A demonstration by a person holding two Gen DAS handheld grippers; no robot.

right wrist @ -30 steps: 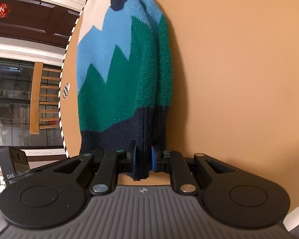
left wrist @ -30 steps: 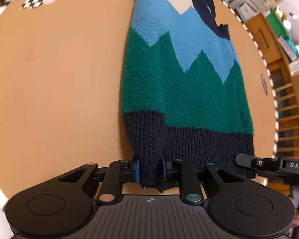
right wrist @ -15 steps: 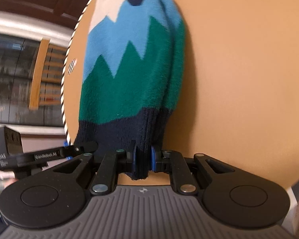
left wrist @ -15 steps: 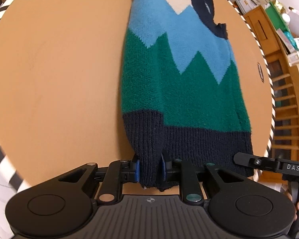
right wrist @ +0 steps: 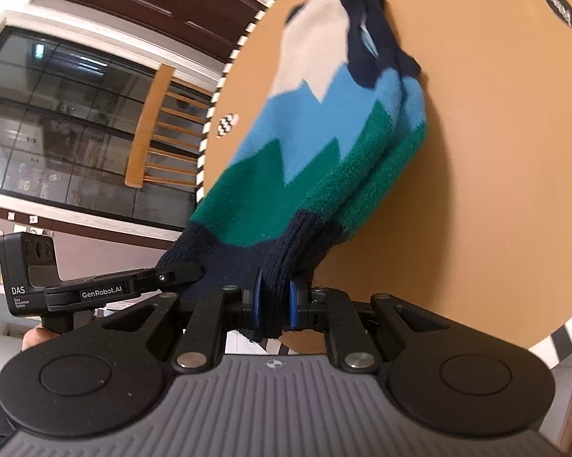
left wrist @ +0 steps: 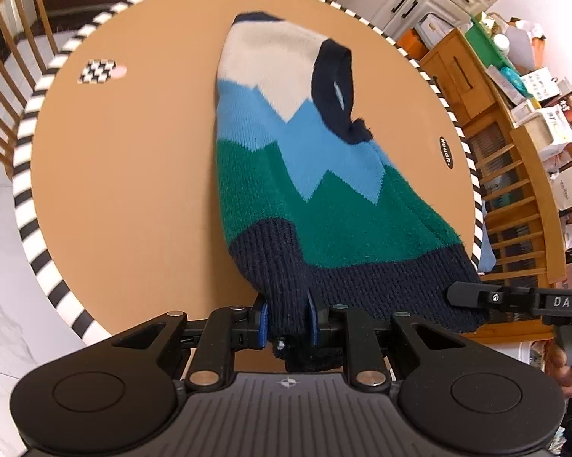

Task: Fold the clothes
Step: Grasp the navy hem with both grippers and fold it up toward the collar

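Sweater (left wrist: 316, 175) lies lengthwise on the round table (left wrist: 125, 175), hem raised off the near edge, collar toward the far edge. Left gripper (left wrist: 287, 325) and right gripper (right wrist: 273, 301) each pinch a hem corner (sleeves seemingly tucked in). Next, I judge: carry the hem to the collar, level.
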